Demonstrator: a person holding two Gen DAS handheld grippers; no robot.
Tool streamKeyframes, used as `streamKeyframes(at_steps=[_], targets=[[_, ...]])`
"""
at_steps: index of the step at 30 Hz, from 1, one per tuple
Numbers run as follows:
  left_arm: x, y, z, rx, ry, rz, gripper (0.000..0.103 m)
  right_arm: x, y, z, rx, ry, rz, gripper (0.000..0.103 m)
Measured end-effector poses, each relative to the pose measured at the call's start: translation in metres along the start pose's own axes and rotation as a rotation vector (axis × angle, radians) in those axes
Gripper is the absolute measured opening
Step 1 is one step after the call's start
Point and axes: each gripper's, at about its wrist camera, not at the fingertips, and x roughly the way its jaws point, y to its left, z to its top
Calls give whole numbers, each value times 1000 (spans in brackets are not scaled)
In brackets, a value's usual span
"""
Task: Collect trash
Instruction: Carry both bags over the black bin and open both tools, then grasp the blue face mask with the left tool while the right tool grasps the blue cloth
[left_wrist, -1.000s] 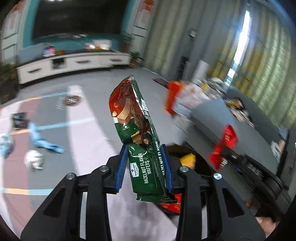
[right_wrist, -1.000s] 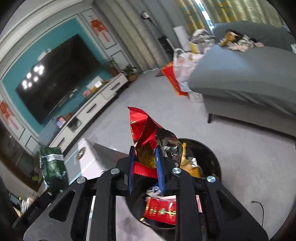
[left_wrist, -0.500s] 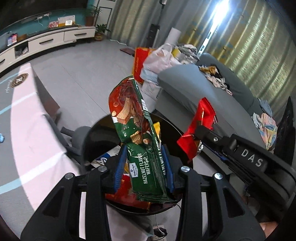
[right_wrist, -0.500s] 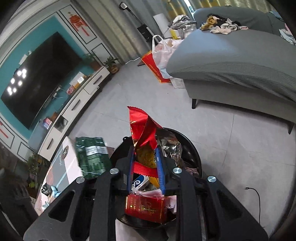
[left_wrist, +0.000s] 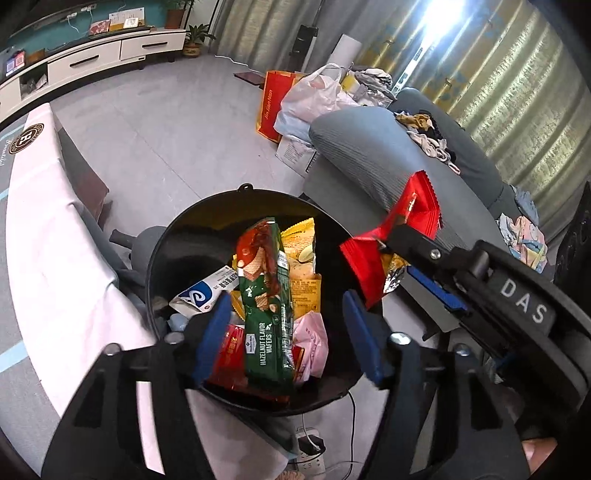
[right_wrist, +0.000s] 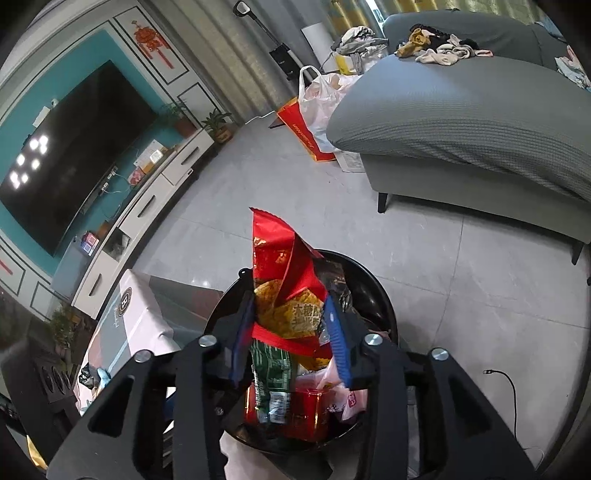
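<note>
Both wrist views tilt down, close over shared bin (left_wrist: 162, 254) (opposite sides)

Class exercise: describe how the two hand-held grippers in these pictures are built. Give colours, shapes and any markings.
Both are matte black, angular frames with triangular cut-outs and silver screws. The left hand-held gripper and right hand-held gripper carry blue finger pads. The right one's body is marked with white letters DAS.

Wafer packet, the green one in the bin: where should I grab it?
Probably across the narrow width of the wafer packet, mid-length, from above: it lies long and flat atop the pile, and walls of the bin block the sides.
</note>
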Motion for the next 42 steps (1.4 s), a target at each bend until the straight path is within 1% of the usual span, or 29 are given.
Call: streamKeyframes(at_steps=[1, 3, 5, 6, 8, 9, 10, 12, 14, 16, 18, 20, 21, 22, 23, 24, 25, 27, 28, 30, 32, 33, 35, 37, 39, 41, 42], targets=[[-4, 2, 0, -2, -11, 1, 75, 0, 1, 0, 1, 0, -2, 48], [-14, 5, 1, -5, -26, 3, 78, -1, 3, 0, -9, 1, -9, 51], [-21, 9, 4, -20, -32, 8, 84, -2, 5, -1, -21, 3, -20, 58], [-28, 14, 6, -36, -41, 7, 85, -3, 7, -1, -28, 3, -25, 61], [-42, 25, 8, -54, -59, 10, 91, -4, 10, -1, -36, 2, -32, 69], [-50, 30, 8, -59, -72, 19, 92, -5, 12, -1, -37, -1, -35, 72], [-62, 40, 9, -67, -95, 46, 93, -6, 14, -1, -41, -6, -37, 73], [-86, 66, 8, -95, -145, 123, 96, -7, 21, -2, -52, -10, -35, 77], [-108, 91, 7, -127, -181, 193, 99, -7, 32, -3, -83, -19, -4, 77], [-134, 129, 5, -172, -221, 311, 100, -4, 48, -5, -119, -23, 40, 77], [-161, 174, 0, -248, -254, 463, 100, 1, 74, -9, -172, -13, 119, 77], [-182, 213, -6, -329, -277, 567, 100, 8, 114, -18, -266, 9, 232, 77], [-196, 241, -11, -392, -279, 636, 100, 12, 132, -23, -309, 21, 283, 77], [-205, 259, -15, -439, -282, 680, 100, 18, 156, -30, -364, 45, 344, 77], [-213, 278, -19, -484, -286, 713, 100, 22, 170, -34, -397, 61, 380, 77], [-223, 302, -25, -541, -297, 736, 100, 31, 200, -44, -456, 97, 436, 77], [-229, 318, -28, -578, -308, 739, 100, 38, 223, -53, -500, 125, 464, 77], [-234, 349, -36, -667, -304, 743, 100, 52, 263, -71, -577, 166, 500, 77], [-234, 359, -38, -684, -304, 735, 100, 63, 285, -84, -620, 194, 516, 75], [-231, 375, -44, -706, -306, 711, 100, 81, 315, -107, -690, 245, 514, 71], [-224, 392, -50, -742, -289, 693, 99, 105, 342, -134, -761, 290, 497, 67], [-220, 395, -52, -749, -287, 680, 99, 113, 347, -141, -780, 305, 489, 65], [-211, 400, -55, -749, -283, 654, 99, 128, 360, -161, -812, 339, 475, 64], [-207, 400, -53, -716, -295, 663, 98, 137, 370, -175, -883, 316, 395, 64], [-202, 400, -51, -685, -287, 678, 93, 140, 373, -185, -921, 306, 388, 64], [-197, 404, -50, -687, -278, 669, 80, 148, 370, -187, -910, 340, 394, 63], [-193, 406, -50, -697, -269, 655, 75, 153, 369, -188, -900, 356, 386, 59]])
